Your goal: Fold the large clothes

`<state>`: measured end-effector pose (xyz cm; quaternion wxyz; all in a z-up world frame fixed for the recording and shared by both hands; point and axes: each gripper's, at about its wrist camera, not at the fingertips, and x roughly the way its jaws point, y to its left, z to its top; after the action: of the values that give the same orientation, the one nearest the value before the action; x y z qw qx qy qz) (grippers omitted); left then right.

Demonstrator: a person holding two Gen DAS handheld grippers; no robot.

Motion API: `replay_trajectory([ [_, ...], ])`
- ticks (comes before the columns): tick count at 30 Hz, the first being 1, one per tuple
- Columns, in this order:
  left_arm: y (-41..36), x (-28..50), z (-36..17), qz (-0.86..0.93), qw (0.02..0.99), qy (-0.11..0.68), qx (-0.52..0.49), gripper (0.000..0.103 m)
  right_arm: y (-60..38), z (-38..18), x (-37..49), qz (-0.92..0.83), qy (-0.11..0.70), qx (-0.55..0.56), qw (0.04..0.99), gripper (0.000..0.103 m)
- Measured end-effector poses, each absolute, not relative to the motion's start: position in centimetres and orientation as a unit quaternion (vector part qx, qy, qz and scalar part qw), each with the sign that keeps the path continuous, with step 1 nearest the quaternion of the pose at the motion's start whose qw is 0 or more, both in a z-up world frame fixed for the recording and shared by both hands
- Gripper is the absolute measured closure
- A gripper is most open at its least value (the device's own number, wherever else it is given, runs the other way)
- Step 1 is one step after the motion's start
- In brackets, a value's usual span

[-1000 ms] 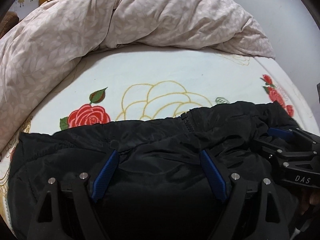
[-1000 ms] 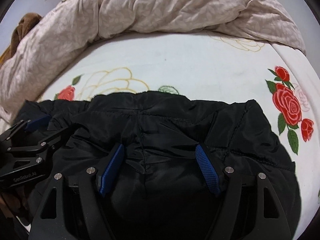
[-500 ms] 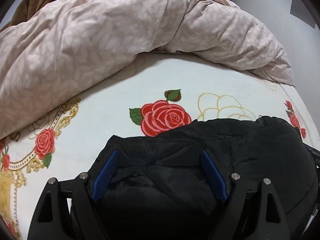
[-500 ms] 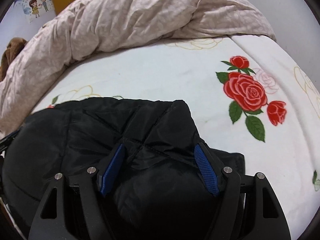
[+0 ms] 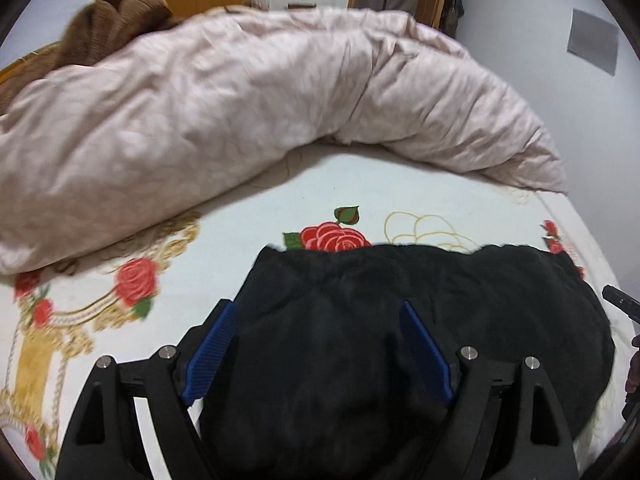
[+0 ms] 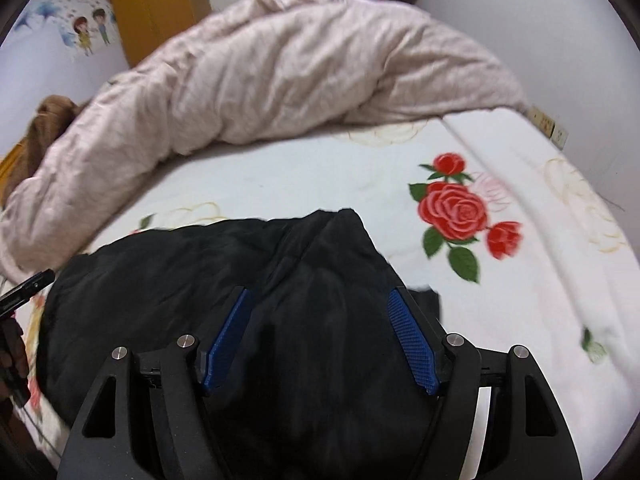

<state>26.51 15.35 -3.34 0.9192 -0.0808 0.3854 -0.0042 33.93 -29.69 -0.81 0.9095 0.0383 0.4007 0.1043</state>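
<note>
A black padded jacket (image 5: 420, 312) lies bunched on the rose-print bed sheet (image 5: 240, 232); it also shows in the right wrist view (image 6: 208, 272). My left gripper (image 5: 316, 320) is open, its blue pads (image 5: 214, 344) spread over the jacket's left part. My right gripper (image 6: 320, 308) is open, its blue pads (image 6: 412, 340) spread over the jacket's right corner. I cannot tell if the fingers touch the cloth. Each gripper's tip shows at the edge of the other's view (image 5: 620, 306) (image 6: 24, 288).
A crumpled beige duvet (image 5: 240, 100) lies heaped across the far side of the bed, also in the right wrist view (image 6: 280, 72). A brown plush thing (image 5: 116, 20) sits behind it at left. A grey wall (image 5: 520, 0) bounds the bed's right side.
Both grippers have drawn apart sideways and lifted back from the jacket. The left view now shows its left edge, the right view its right corner. More of the room shows behind the duvet.
</note>
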Motion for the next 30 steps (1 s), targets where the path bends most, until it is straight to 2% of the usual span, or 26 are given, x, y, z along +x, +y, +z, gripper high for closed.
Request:
replay_trajectory([
  [4, 15.8, 22.7, -4.6, -0.006, 0.914, 0.394, -0.092, 0.018, -30.2, -2.3, 30.4, 0.101, 0.417, 0.044, 0.902, 0.032],
  [6, 16.0, 23.0, -6.6, 0.008, 0.9, 0.426, -0.091, 0.023, -30.2, -4.7, 30.6, 0.086, 0.45, 0.038, 0.888, 0.032],
  [10, 17.6, 24.1, -9.3, 0.024, 0.885, 0.443, -0.14, 0.021, -30.4, -7.0, 32.2, 0.073, 0.462, 0.025, 0.883, 0.032],
  [13, 17.3, 24.4, -9.8, 0.029, 0.884, 0.446, -0.136, 0.018, -30.6, -7.8, 33.0, 0.066, 0.47, 0.02, 0.88, 0.031],
  [16, 17.2, 24.1, -8.9, 0.038, 0.881, 0.452, -0.132, 0.021, -31.1, -7.7, 33.4, 0.062, 0.485, 0.032, 0.872, 0.03],
  [18, 17.1, 23.4, -7.4, 0.044, 0.886, 0.444, -0.123, 0.027, -31.2, -6.3, 32.9, 0.052, 0.486, 0.034, 0.872, 0.031],
  [24, 16.0, 22.3, -2.2, 0.024, 0.917, 0.384, -0.109, 0.027, -29.8, 0.3, 30.0, 0.08, 0.4, 0.022, 0.913, 0.032],
  [27, 12.7, 23.9, -1.5, -0.016, 0.92, 0.38, -0.092, 0.027, -26.9, 0.3, 30.8, 0.12, 0.402, 0.015, 0.907, 0.032],
  [30, 9.6, 26.3, -3.3, -0.046, 0.908, 0.407, -0.081, 0.027, -24.0, -2.1, 32.4, 0.138, 0.43, -0.004, 0.892, 0.032],
])
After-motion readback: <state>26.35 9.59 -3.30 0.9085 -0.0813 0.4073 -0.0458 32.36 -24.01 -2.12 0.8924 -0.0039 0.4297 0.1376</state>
